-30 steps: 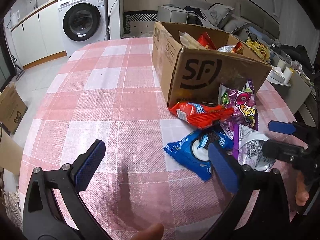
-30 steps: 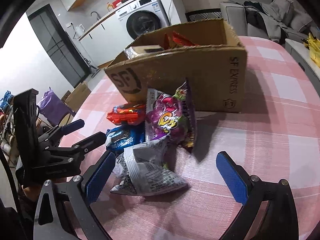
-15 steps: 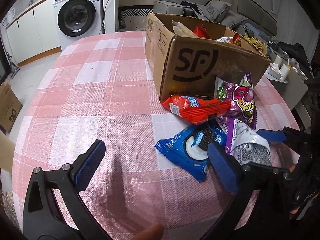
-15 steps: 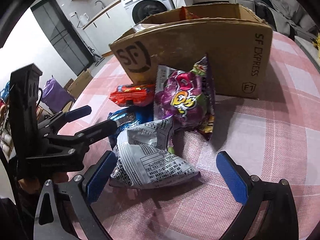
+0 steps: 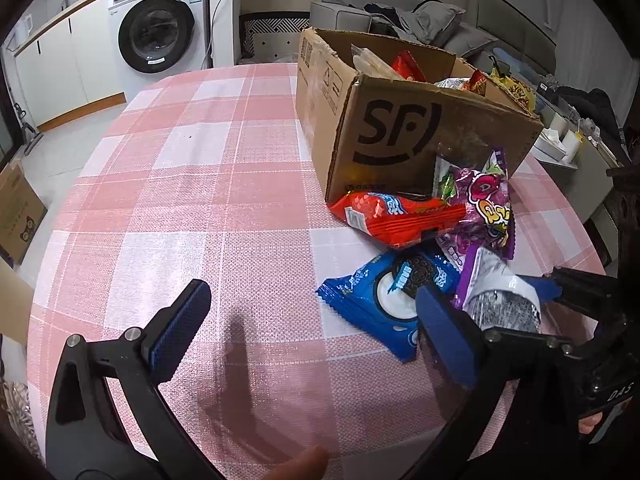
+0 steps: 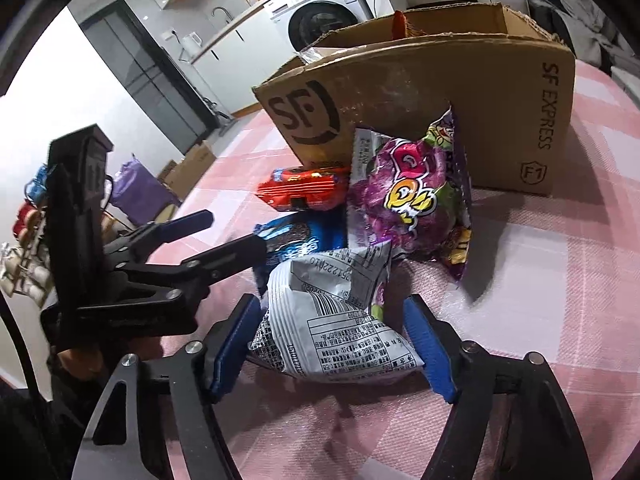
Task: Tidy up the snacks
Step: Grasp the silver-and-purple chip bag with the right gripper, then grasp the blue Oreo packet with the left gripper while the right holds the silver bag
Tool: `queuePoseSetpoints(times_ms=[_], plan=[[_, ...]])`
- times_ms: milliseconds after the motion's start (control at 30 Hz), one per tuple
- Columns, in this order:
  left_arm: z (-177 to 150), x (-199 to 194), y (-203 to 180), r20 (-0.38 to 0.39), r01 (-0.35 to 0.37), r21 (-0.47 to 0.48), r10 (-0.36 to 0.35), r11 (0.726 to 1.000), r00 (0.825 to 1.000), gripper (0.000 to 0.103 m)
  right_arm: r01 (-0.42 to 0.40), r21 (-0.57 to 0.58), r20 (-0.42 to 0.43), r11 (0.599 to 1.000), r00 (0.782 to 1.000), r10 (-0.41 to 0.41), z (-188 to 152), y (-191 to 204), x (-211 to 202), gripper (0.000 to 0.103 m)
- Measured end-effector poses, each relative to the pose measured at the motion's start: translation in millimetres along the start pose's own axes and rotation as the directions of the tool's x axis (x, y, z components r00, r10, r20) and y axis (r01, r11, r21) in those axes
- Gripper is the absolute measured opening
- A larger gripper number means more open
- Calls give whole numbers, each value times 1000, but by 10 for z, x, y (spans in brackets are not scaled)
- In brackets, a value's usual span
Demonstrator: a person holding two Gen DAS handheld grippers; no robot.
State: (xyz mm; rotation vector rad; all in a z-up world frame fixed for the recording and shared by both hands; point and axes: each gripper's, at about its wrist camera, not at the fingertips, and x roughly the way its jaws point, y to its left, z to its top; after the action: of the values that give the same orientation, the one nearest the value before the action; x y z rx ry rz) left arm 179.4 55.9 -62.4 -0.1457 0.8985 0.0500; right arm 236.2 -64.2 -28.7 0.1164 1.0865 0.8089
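While the left gripper hangs wide open above the pink checked tablecloth, holding nothing, the right gripper has its 2 blue pads pressed against either side of a silver-white snack bag printed with a barcode and small text. That bag lies on the cloth at the near end of a small heap of snacks. Just behind it a blue cookie pack lies flat, with the right-hand pad of the left gripper hovering over its near edge. Beyond that, a red wrapper lies against the foot of a cardboard box marked SF, and a purple candy bag leans upright on the box's front wall, overlapping the silver-white bag's top corner. More packets poke above the box's open rim. In the background stand a white washing machine under a counter and a grey sofa piled with clothes.
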Motion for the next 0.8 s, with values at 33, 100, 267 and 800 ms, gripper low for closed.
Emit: queuePoseSetpoints(times_ms=[33, 100, 267, 800], plan=[[0, 0, 0, 0, -1, 0, 1, 1000, 1000, 102, -10, -3, 3, 1000, 1000, 10, -16, 3, -4, 73], [1, -5, 3, 0, 0, 1, 0, 1000, 1000, 102, -15, -10, 13, 1000, 1000, 15, -53, -4, -62, 70], [-7, -14, -16, -6, 12, 6, -12, 1000, 1000, 102, -15, 1, 43, 1000, 999, 15, -119, -49, -180, 68], [44, 238, -353, -86, 80, 126, -69, 989, 994, 102, 71, 14, 55, 997, 996, -72, -211, -282, -421, 69]])
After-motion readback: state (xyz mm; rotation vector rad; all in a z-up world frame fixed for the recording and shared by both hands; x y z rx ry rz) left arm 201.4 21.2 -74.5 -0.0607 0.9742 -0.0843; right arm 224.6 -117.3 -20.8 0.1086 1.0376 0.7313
